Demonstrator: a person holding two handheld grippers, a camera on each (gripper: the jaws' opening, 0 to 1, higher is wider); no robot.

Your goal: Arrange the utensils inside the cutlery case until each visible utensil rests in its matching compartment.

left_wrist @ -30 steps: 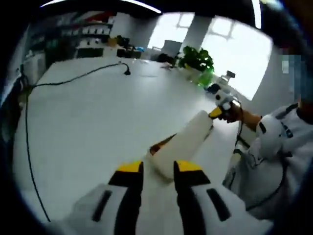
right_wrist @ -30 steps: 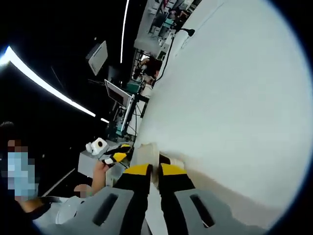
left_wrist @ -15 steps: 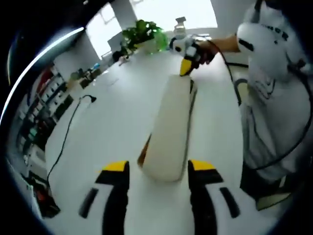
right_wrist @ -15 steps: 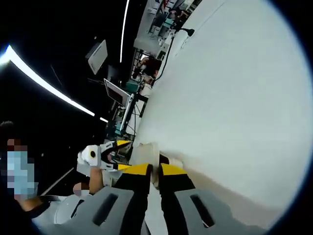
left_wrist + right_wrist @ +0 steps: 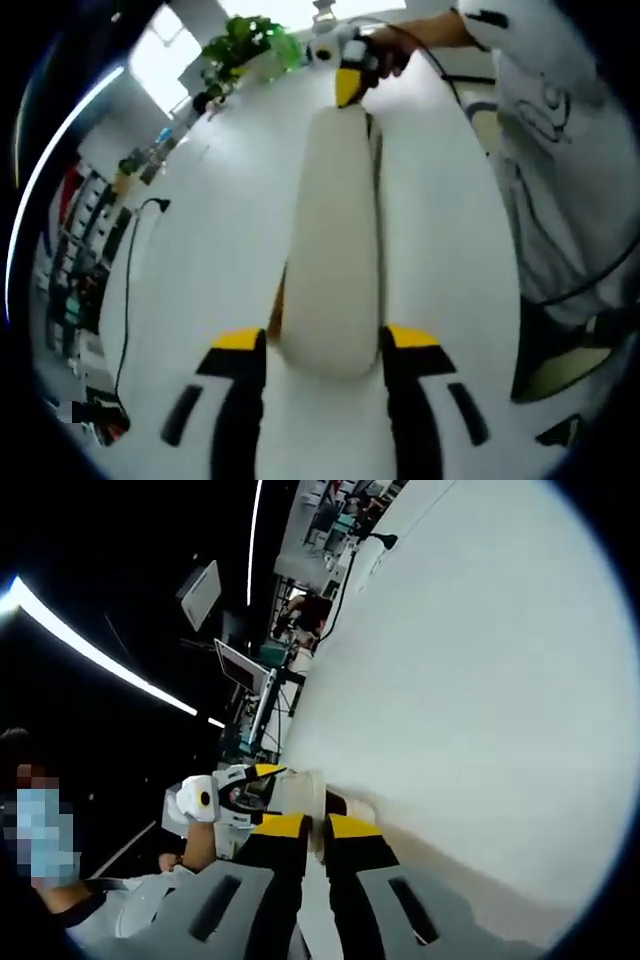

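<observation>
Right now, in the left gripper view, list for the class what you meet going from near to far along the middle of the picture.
Left claw → cutlery case, lying lengthwise on the white table → right claw at the case's far end → green plant.

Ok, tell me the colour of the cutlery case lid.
Cream-white, plain; the cutlery case shows best in the left gripper view.
</observation>
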